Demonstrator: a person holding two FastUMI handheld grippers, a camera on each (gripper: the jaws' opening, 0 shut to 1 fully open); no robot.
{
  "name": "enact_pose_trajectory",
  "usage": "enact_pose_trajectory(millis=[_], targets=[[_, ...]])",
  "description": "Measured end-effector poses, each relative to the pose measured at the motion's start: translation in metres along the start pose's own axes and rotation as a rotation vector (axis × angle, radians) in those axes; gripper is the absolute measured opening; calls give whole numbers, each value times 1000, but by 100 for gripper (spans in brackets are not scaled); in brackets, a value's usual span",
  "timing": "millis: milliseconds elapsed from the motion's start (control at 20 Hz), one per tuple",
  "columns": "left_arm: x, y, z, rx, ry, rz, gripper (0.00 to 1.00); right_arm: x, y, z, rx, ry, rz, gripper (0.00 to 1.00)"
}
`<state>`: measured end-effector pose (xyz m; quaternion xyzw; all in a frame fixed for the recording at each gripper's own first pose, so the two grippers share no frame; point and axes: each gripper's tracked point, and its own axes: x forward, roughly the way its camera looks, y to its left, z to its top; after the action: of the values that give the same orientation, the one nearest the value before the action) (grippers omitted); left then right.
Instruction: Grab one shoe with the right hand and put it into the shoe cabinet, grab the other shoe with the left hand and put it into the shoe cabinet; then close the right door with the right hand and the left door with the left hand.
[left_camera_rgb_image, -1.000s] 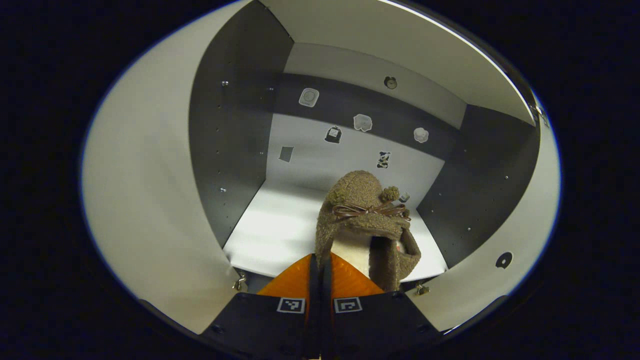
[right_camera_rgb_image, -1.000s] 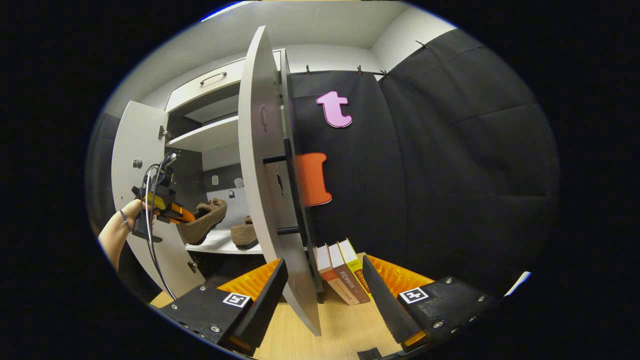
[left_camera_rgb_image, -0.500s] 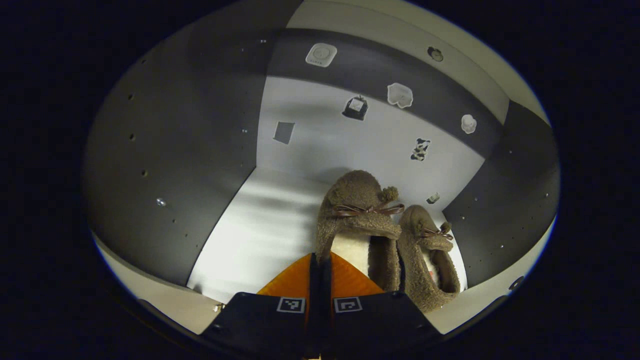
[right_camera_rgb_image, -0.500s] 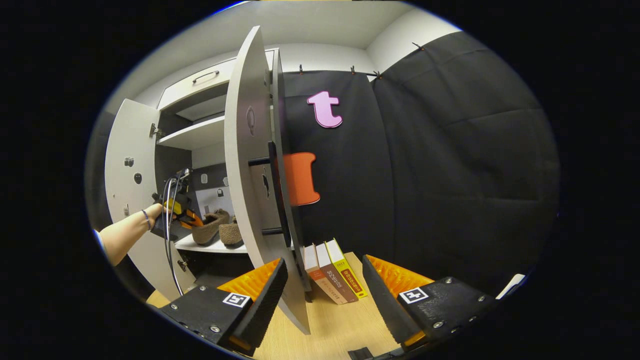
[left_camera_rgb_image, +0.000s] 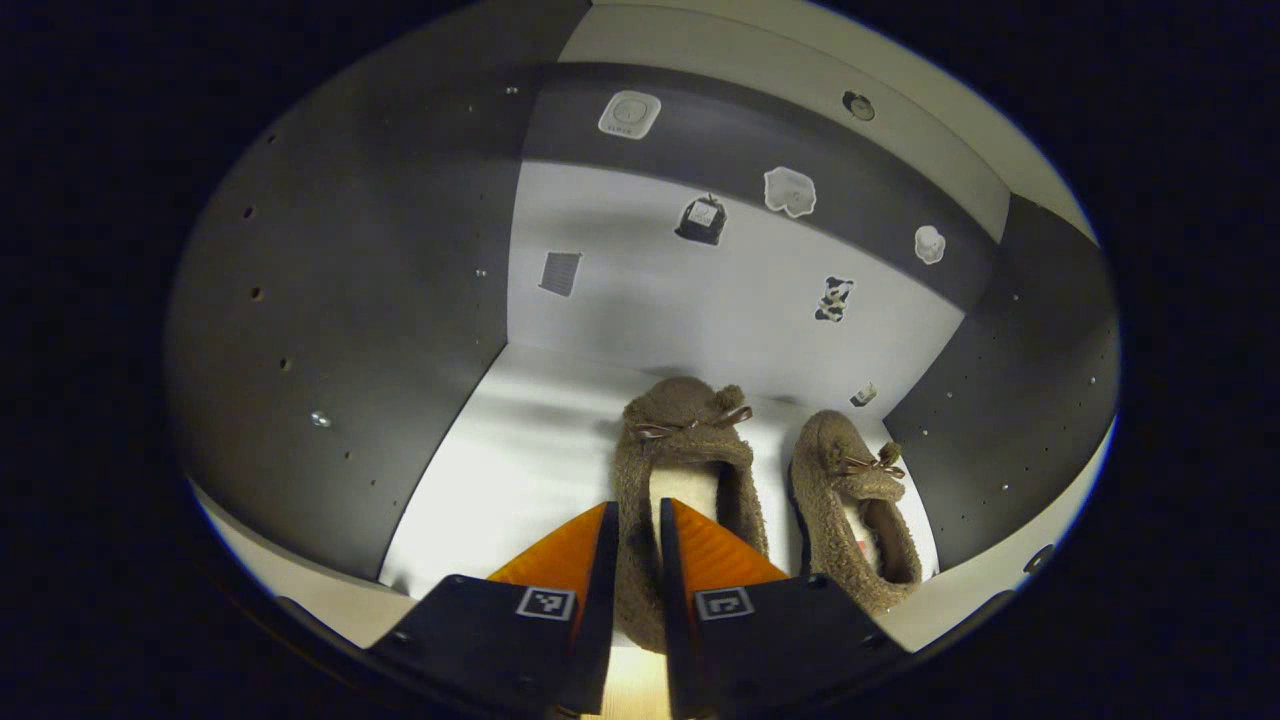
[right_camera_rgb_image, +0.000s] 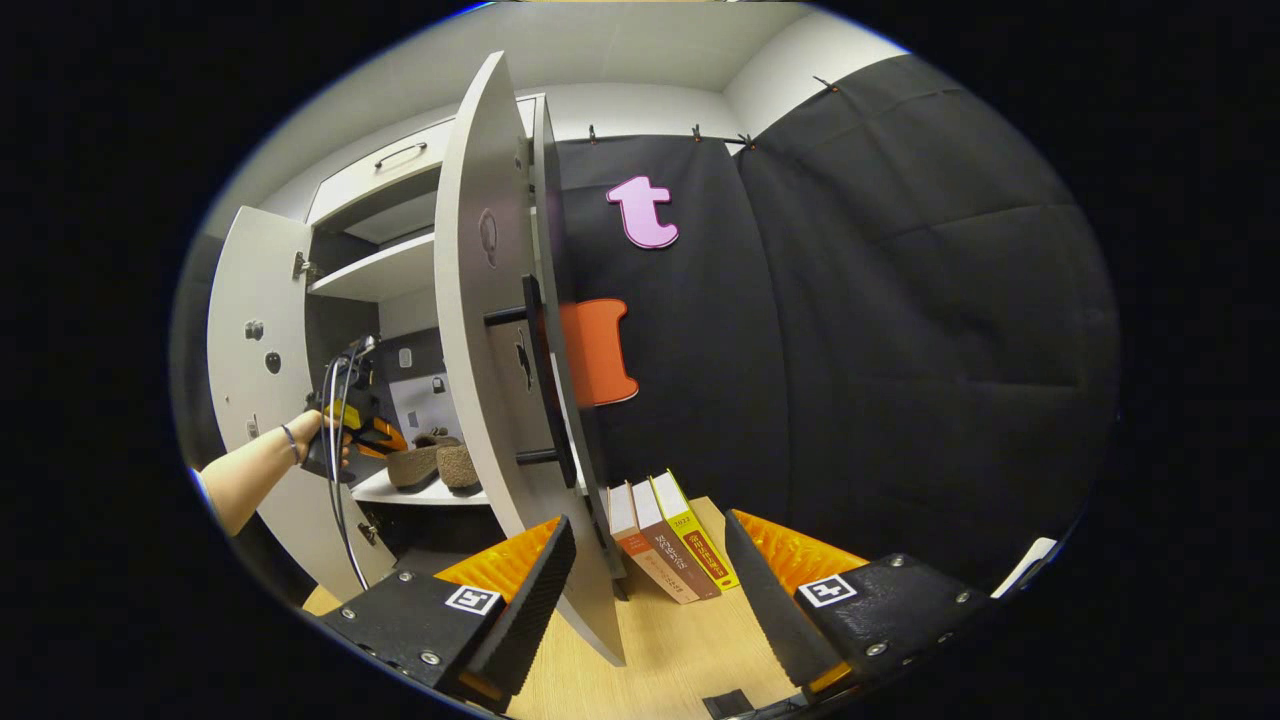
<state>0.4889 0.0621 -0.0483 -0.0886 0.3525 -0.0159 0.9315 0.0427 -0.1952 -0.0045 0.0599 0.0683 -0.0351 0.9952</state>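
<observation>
Two brown fuzzy shoes with small bows stand side by side on the white shelf (left_camera_rgb_image: 510, 470) of the shoe cabinet. The left shoe (left_camera_rgb_image: 685, 440) has its heel rim between the fingers of my left gripper (left_camera_rgb_image: 637, 508), which stands a little open around it. The other shoe (left_camera_rgb_image: 850, 490) sits to its right, near the dark side wall. From the right gripper view, both shoes (right_camera_rgb_image: 435, 465) and the left gripper (right_camera_rgb_image: 385, 440) appear inside the cabinet. My right gripper (right_camera_rgb_image: 650, 545) is open and holds nothing, near the edge of the open right door (right_camera_rgb_image: 470, 350).
The left door (right_camera_rgb_image: 250, 330) stands wide open, with a person's hand (right_camera_rgb_image: 260, 470) in front of it. Several books (right_camera_rgb_image: 665, 540) lean against the black cloth wall on the wooden surface (right_camera_rgb_image: 680, 650). A drawer (right_camera_rgb_image: 370, 175) tops the cabinet. Stickers (left_camera_rgb_image: 705, 220) dot the back wall.
The left gripper lowered its shoe onto the shelf beside the other shoe, and its fingers have parted. The right gripper has drifted slightly and stays open.
</observation>
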Motion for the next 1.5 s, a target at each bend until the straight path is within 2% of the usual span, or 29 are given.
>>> enact_pose_trajectory(millis=[100, 150, 200, 250, 300, 400, 450, 500, 600, 750, 900, 950, 1050, 1100, 1200, 1500], targets=[[-24, -8, 7, 17, -48, -25, 48, 3, -1, 1, -5, -3, -1, 93], [-38, -9, 12, 33, -79, -25, 48, 4, -1, 1, -5, -2, -1, 93], [-54, -12, 18, 51, -118, -27, 62, 6, -2, 0, -6, -2, -1, 93], [-72, -9, 22, 77, -160, -10, 66, 8, -3, -1, -9, -2, -3, 93], [-88, -10, 27, 105, -214, 3, 87, 9, -3, -1, -13, -3, -3, 93], [-122, -14, 30, 139, -289, 3, 85, 12, -4, 1, -21, -7, -3, 93], [-137, -16, 29, 145, -314, -2, 80, 14, -4, 1, -25, -9, -1, 92], [-154, -18, 29, 146, -344, -9, 90, 17, -3, 1, -30, -11, 2, 92], [-186, -16, 24, 144, -401, -10, 95, 23, 0, -1, -42, -6, 9, 92], [-233, 1, 22, 187, -509, 59, 98, 32, 8, -5, -49, 3, 27, 92], [-267, 12, 8, 184, -601, 91, 96, 43, 20, -8, -60, 14, 46, 92], [-275, 18, 1, 179, -612, 97, 94, 43, 23, -9, -67, 16, 54, 92], [-299, 29, -15, 178, -627, 104, 99, 45, 23, -7, -90, 6, 48, 92], [-310, 30, -25, 181, -638, 103, 95, 44, 23, -5, -99, 1, 45, 92], [-333, 33, -37, 188, -674, 103, 97, 44, 25, -5, -92, 3, 39, 92], [-383, 32, -64, 189, -709, 46, 96, 39, 35, -5, -128, -9, 17, 91]])
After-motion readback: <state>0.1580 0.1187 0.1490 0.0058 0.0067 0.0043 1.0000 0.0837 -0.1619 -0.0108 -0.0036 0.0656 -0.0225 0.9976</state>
